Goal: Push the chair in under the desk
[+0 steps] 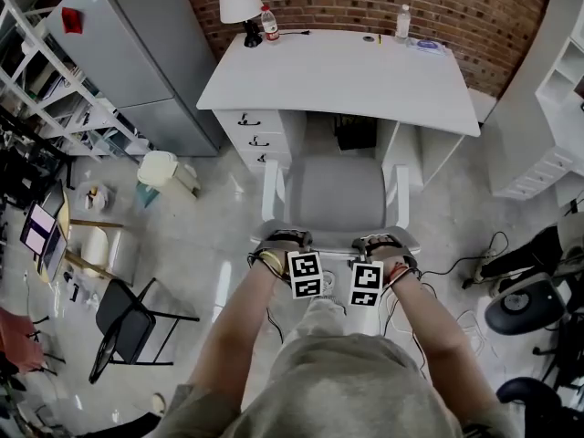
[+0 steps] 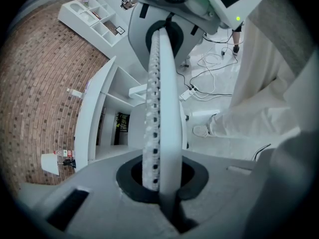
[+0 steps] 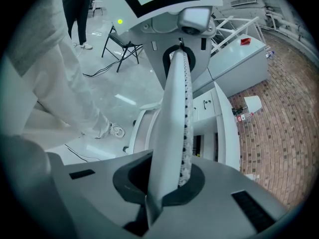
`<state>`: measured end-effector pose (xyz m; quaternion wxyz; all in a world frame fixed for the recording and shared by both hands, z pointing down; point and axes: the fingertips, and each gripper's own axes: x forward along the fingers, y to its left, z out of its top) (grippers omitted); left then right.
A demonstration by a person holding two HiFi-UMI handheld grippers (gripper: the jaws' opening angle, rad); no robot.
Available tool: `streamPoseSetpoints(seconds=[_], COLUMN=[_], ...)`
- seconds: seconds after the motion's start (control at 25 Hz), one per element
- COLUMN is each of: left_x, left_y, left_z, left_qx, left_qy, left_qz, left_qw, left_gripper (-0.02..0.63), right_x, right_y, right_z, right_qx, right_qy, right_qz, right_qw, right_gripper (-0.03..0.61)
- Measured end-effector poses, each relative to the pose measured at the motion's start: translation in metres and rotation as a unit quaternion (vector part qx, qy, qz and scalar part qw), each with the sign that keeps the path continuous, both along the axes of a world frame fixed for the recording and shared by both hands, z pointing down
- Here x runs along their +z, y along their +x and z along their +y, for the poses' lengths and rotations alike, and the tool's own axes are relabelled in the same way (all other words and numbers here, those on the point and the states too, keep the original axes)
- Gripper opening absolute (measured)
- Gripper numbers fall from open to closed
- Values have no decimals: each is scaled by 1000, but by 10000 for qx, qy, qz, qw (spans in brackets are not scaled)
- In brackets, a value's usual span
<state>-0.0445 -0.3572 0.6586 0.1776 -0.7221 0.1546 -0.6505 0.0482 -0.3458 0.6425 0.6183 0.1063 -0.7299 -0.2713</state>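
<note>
A chair with a grey seat (image 1: 336,194) and white armrests (image 1: 271,190) faces the white desk (image 1: 347,76). Its front edge sits at the desk's knee gap. In the head view my left gripper (image 1: 281,242) and right gripper (image 1: 381,243) rest side by side on the top of the chair's back. Both are shut with nothing between their fingers. The left gripper view shows the shut left gripper (image 2: 158,83) above the seat (image 2: 133,126), with the desk (image 2: 94,108) beyond. In the right gripper view the shut right gripper (image 3: 178,108) covers part of the chair (image 3: 142,126) and the desk (image 3: 227,128).
The desk has drawers (image 1: 255,135) on its left, a black box (image 1: 356,133) underneath, and a lamp (image 1: 239,3) and bottles (image 1: 403,21) on top. A white bin (image 1: 164,170) and a black folding chair (image 1: 128,322) stand left. Cables (image 1: 474,263) and white shelves (image 1: 547,108) lie right.
</note>
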Motion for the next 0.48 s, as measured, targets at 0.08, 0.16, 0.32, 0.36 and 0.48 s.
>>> streamPoseSetpoints(seconds=[0.08,0.16,0.32,0.36,0.48], left_x=[0,0,0,0,-1], left_y=[0,0,0,0,1], left_z=[-5,-8,-14,-15,-19], left_qx=[9,20,21,21,24], left_qy=[-1,7,25,26,17], left_qz=[-2,-6,19,22,23], left_qw=[10000,10000,10000,10000,10000], left_gripper=[14,14,14,14,14], right_x=[0,0,1,1,-1], right_y=[1,1,0,0,1], right_z=[-4,-8,-14,-14,-18], right_qx=[18,21,6,2,-2], right_qy=[-8,4,37,43,51], right_qz=[5,13,16,15,16], right_qw=[10000,10000,10000,10000,10000], right_gripper=[9,9,9,9,9])
